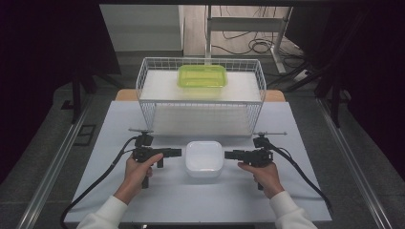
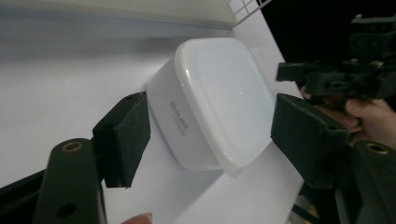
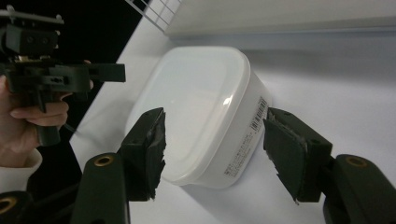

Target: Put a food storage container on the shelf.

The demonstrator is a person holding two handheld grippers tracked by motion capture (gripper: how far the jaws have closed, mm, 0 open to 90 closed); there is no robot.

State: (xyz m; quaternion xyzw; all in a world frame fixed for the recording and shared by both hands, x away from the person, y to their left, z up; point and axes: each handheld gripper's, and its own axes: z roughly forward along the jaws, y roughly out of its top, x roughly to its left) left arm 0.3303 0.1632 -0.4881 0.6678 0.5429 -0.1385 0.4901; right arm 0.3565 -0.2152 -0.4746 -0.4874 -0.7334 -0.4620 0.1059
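A white lidded plastic box (image 1: 204,158) sits on the white table (image 1: 157,195), in front of a wire basket. My left gripper (image 1: 178,152) points at its left side and my right gripper (image 1: 227,154) at its right side, each level and a short way off it. In the left gripper view the box (image 2: 219,93) lies ahead between the spread pads (image 2: 126,135), untouched, with the right gripper (image 2: 289,71) beyond it. In the right gripper view the box (image 3: 201,102), barcode label on its side, lies ahead of the open pads (image 3: 289,154), and the left gripper (image 3: 114,72) shows behind.
A white wire basket (image 1: 148,102) stands at the back of the table over a white platform, with a green lidded container (image 1: 202,76) on top. Cables trail from both grippers toward the table's front corners. Dark curtains and metal rails flank the table.
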